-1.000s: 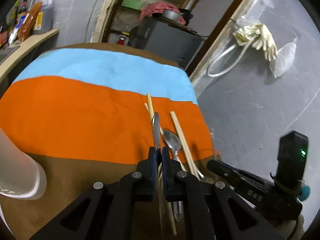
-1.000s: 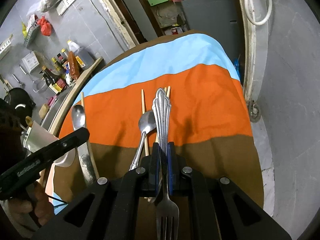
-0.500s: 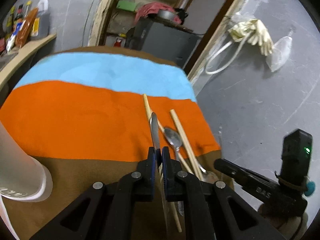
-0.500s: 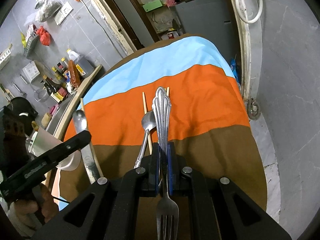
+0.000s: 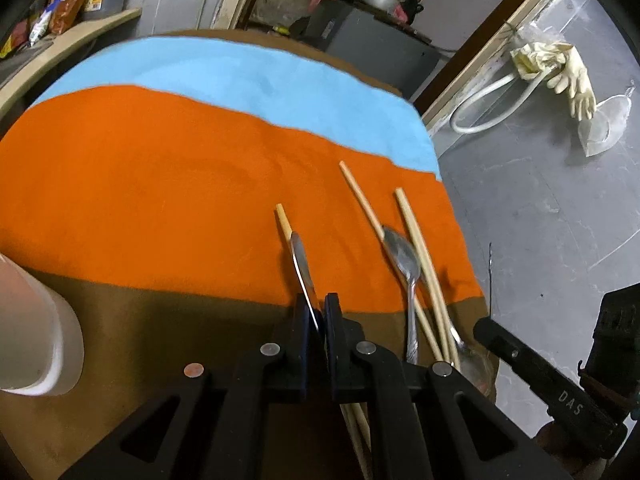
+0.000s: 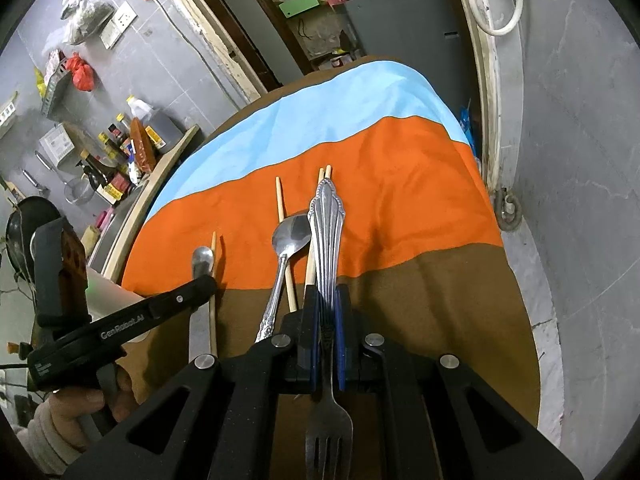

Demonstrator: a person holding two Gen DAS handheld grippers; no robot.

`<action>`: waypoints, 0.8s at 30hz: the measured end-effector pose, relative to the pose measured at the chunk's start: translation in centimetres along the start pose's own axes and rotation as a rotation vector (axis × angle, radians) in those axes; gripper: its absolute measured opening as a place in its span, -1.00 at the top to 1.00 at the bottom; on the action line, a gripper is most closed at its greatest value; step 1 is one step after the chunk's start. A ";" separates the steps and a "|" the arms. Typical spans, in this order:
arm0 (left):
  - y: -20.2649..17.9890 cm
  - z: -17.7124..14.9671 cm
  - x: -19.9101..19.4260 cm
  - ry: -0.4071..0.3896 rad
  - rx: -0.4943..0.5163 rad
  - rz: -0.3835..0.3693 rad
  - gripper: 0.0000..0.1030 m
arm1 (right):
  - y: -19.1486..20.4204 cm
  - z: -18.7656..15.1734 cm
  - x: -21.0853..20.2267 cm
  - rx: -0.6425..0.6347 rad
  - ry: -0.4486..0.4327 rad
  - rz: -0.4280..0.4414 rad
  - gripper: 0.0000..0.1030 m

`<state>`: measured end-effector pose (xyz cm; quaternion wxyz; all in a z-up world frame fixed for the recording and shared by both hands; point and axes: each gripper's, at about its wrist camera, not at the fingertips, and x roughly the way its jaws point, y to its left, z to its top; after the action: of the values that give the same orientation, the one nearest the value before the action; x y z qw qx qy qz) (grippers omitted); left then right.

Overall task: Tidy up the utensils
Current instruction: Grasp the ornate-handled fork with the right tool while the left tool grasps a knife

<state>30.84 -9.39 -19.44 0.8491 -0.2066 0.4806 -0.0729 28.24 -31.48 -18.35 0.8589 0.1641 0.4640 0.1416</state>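
Observation:
My left gripper [image 5: 316, 312] is shut on a table knife [image 5: 302, 268] together with one wooden chopstick [image 5: 283, 220], held over the striped cloth. It also shows in the right wrist view [image 6: 208, 284] with the knife [image 6: 201, 260]. My right gripper [image 6: 326, 300] is shut on a steel fork [image 6: 326, 232], ornate handle forward, tines towards the camera. A spoon [image 6: 290, 236] and several chopsticks [image 6: 280, 196] lie on the orange stripe between the grippers; the spoon [image 5: 402, 254] and chopsticks [image 5: 416, 236] show right of my left gripper.
A white cup [image 5: 36, 344] stands at the table's left front. The round table's cloth [image 5: 160, 160] has blue, orange and brown stripes. Bottles [image 6: 120, 152] crowd a counter at the left. A grey cabinet [image 6: 400, 16] stands behind; tiled floor [image 6: 580, 160] is at the right.
My left gripper has moved left, away from the spoon and chopsticks, taking the knife and one chopstick with it. My right gripper still holds the fork over the same spot.

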 end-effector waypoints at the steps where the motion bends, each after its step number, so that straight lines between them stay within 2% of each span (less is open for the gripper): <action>1: 0.0 0.0 0.0 0.001 -0.004 -0.006 0.85 | -0.1 0.0 0.1 0.001 0.002 0.001 0.87; 14: 0.8 -0.4 -0.6 0.008 -0.040 -0.010 0.85 | -0.3 -0.1 0.7 0.001 0.021 0.006 0.87; 24: 0.6 -0.9 -2.8 -0.050 -0.030 -0.031 0.88 | -0.2 -0.2 0.4 0.000 0.001 0.011 0.87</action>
<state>28.59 -8.24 -17.88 0.8566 -0.2283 0.4569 -0.0736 28.31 -31.43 -18.83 0.8578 0.1665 0.4638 0.1463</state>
